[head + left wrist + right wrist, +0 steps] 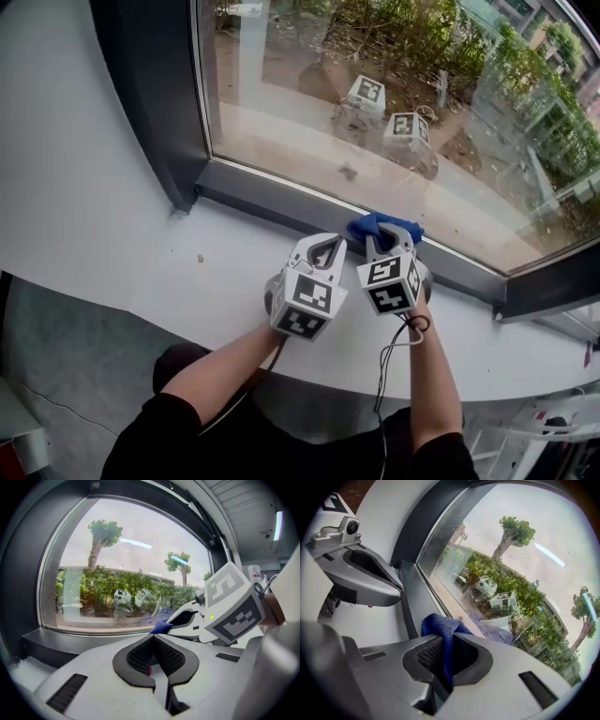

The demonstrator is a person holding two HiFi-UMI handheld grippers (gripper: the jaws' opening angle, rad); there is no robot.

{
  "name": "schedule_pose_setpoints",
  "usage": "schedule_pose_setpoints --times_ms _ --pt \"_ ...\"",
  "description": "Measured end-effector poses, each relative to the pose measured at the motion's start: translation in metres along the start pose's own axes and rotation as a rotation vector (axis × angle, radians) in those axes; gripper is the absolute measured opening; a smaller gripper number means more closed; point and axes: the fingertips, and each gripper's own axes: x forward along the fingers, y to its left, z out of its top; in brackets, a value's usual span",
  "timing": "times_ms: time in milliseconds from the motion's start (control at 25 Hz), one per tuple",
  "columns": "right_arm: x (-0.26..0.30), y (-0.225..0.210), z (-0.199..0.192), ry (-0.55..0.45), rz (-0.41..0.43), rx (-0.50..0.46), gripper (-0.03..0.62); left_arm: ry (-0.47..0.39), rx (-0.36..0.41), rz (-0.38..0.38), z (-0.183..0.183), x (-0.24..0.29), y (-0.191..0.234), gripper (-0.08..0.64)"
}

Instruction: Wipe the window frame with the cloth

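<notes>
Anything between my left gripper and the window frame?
No: the head view shows only bare white sill between the left gripper and the dark grey metal window frame.

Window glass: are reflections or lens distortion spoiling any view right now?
Head view: the glass shows marker-cube reflections, daylight even. Left gripper view: fisheye bows the window frame; light streaks reflect. Right gripper view: same bowing, blue cloth is sharp.

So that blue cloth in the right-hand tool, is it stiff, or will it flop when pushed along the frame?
Probably floppy: the blue fuzzy cloth folds and bunches where the right tool pinches it. Likely light too, as a thin pinch holds it. Its nap should drag rather than slide on the dark grey window frame.
</notes>
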Motion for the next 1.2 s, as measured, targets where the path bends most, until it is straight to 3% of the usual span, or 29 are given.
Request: schedule_pose_setpoints --times_ms 640,1200 --pt "0.025 0.037 0.057 0.011 0.031 -0.019 0.023 -0.052 -0.104 0.134 0.001 -0.038 0.088 0.005" --pt "0.030 0.048 0.075 0.008 0.037 -0.032 0.023 -0.055 -0.129 0.142 -0.004 -0.044 0.098 0.005"
